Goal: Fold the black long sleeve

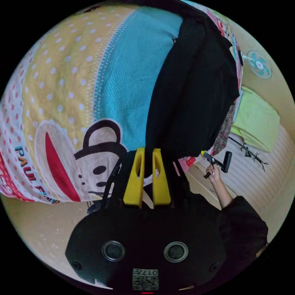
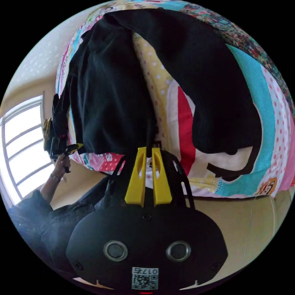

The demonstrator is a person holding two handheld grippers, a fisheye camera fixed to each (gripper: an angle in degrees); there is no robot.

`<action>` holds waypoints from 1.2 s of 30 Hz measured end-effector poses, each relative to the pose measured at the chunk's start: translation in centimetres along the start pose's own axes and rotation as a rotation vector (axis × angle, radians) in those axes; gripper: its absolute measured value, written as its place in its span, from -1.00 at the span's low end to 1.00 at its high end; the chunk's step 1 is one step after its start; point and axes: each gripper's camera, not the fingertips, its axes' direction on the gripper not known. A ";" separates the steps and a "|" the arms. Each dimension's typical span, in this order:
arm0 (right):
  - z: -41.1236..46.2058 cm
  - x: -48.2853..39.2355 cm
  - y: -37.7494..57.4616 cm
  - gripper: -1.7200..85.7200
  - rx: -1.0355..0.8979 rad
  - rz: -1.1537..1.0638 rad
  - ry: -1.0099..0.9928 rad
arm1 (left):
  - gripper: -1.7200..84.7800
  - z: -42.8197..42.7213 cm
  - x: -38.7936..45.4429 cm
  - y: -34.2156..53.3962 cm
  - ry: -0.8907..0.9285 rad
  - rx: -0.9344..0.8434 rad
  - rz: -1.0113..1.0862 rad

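The black shirt [image 1: 190, 101] lies on the bed cover [image 1: 76, 76], its hem edge raised. The left hand-held gripper [image 1: 148, 153] has its jaws nearly closed on one hem corner; the right hand-held gripper [image 2: 148, 152] pinches the other corner [image 2: 144, 135]. To fold well, I think both should lift together, keep the edge tight, and lay it evenly forward.

the black long sleeve [image 1: 190, 101] covers part of the printed bedspread [image 1: 76, 92], and its far end runs out past the picture's rim. in the right gripper view the left gripper [image 2: 60, 144] is small and half hidden behind the garment's hem, so how its jaws stand cannot be told. the person's sleeve [image 2: 33, 212] there is blurred and cut off by the rim.
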 end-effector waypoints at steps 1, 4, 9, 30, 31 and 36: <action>-0.8 0.0 0.6 -0.86 -0.004 -0.032 0.019 | -0.87 -1.4 0.1 0.5 0.062 -0.031 0.020; -4.4 0.4 5.8 -0.87 -0.035 -0.177 0.126 | -0.87 -4.9 0.5 4.2 0.063 -0.008 0.055; -5.2 8.4 13.4 -0.82 -0.120 -0.065 -0.152 | -0.81 -3.2 -2.1 10.6 0.022 -0.053 -0.141; -26.1 33.0 25.1 -0.91 0.733 0.301 -0.304 | -0.98 -12.5 -4.3 22.9 0.173 0.235 -0.405; -26.2 33.5 26.1 -0.91 0.724 0.336 -0.226 | -0.98 -12.4 -4.6 23.5 0.184 0.242 -0.409; -16.5 43.2 34.1 -0.70 0.815 0.698 -0.675 | -0.98 -11.1 -6.2 25.4 0.249 0.254 -0.449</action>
